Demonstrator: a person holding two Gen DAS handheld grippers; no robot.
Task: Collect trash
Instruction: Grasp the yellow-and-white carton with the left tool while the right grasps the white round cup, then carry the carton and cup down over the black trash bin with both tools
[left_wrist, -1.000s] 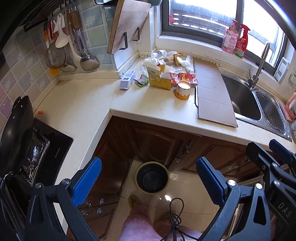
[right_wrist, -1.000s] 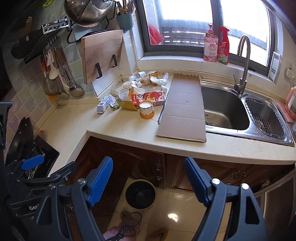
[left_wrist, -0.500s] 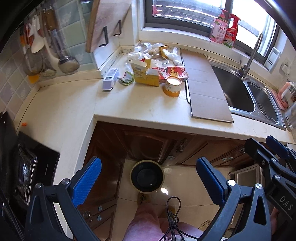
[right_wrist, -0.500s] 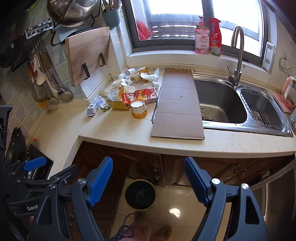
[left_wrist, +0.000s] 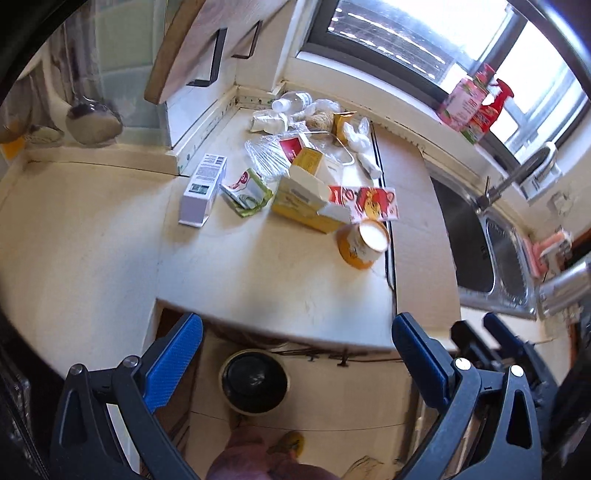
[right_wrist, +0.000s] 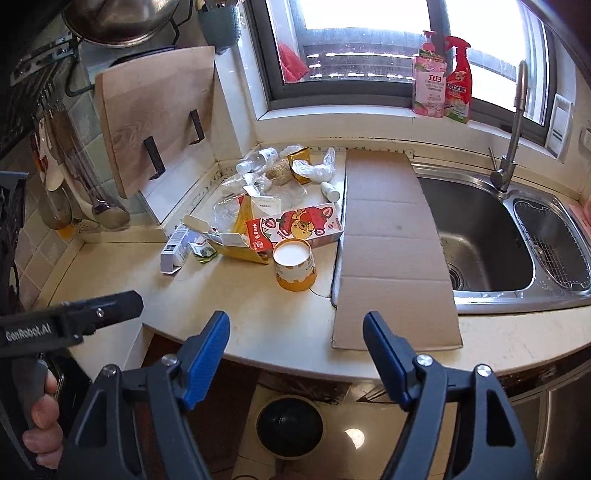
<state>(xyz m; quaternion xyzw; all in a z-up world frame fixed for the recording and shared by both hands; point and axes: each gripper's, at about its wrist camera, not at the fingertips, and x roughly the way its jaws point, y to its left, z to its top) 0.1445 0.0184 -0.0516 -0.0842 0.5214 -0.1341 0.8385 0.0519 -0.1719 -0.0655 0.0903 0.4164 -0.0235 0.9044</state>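
The trash sits in one heap at the back corner of the desk (right_wrist: 258, 325), under the window. In it there is one yellow paper cup (right_wrist: 294, 264) standing upside down at the front, one long red box (right_wrist: 299, 227) with a cartoon bear just behind the cup, one open yellow box (right_wrist: 236, 245), one white box (right_wrist: 173, 249) on the left, one small green packet (right_wrist: 203, 251), one clear bottle (right_wrist: 258, 158) lying on its side at the back, and some crumpled plastic bags.

One flat sheet of cardboard (right_wrist: 388, 236) lies between the heap and the sink (right_wrist: 476, 236). Two bottles stand on the window sill. One cutting board (right_wrist: 155, 114) leans on the wall to the left.

One round black bin (right_wrist: 289, 424) stands on the floor under the edge of the desk.

The left tongs (left_wrist: 295, 358) are wide and hold nothing. The right tongs (right_wrist: 295, 354) are closing a little but still apart, with nothing between them. Both hang at the front edge of the desk, well apart from the heap.
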